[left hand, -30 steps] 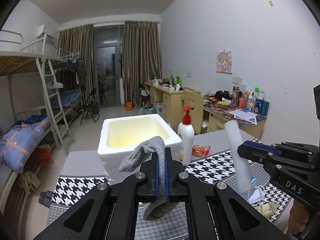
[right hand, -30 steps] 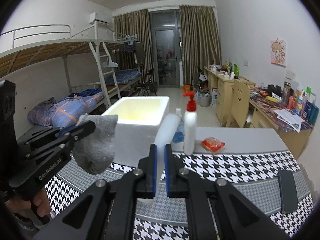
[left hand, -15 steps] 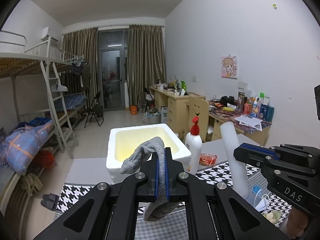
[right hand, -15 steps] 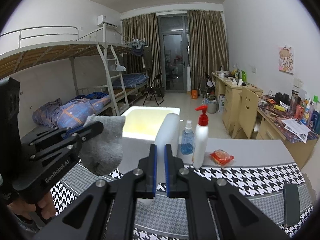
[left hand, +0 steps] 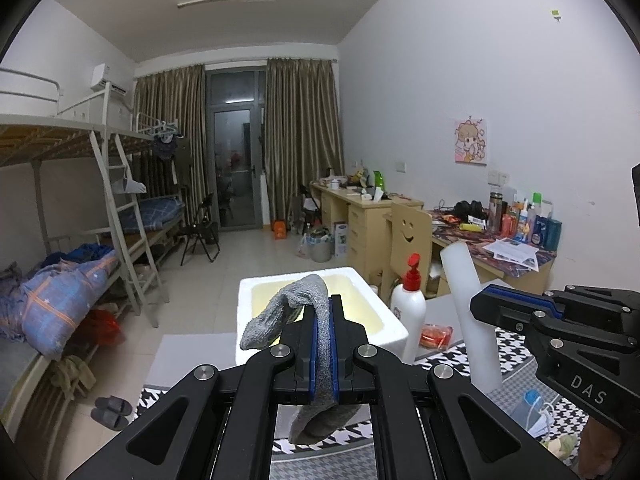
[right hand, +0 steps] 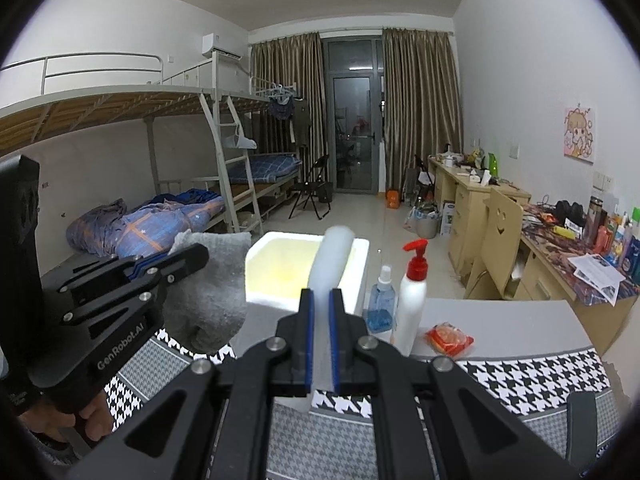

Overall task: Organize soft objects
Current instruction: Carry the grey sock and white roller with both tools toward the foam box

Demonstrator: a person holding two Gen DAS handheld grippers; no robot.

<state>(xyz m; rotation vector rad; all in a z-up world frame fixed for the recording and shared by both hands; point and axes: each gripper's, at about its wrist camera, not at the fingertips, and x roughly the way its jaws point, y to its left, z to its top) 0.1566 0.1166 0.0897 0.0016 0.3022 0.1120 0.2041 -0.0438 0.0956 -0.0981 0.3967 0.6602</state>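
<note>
My left gripper (left hand: 324, 312) is shut on a grey sock (left hand: 290, 312), held in the air above the table; the sock also shows in the right wrist view (right hand: 208, 288) with the left gripper (right hand: 188, 256). My right gripper (right hand: 321, 300) is shut on a white foam tube (right hand: 334, 256), held upright; the tube (left hand: 468, 308) and right gripper (left hand: 484, 304) show at the right of the left wrist view. A white foam box (left hand: 244, 292), open and yellowish inside, stands ahead on the table, also in the right wrist view (right hand: 360, 264).
A white pump bottle with a red top (right hand: 412, 300), a blue spray bottle (right hand: 382, 304) and a red snack packet (right hand: 448, 336) stand right of the box. A houndstooth cloth (right hand: 520, 372) covers the table. A dark phone (right hand: 580, 424) lies at its right. Bunk beds stand left, desks right.
Both grippers have risen with their loads; the foam box and bottles now sit lower and farther in both views. Both grips are unchanged.
</note>
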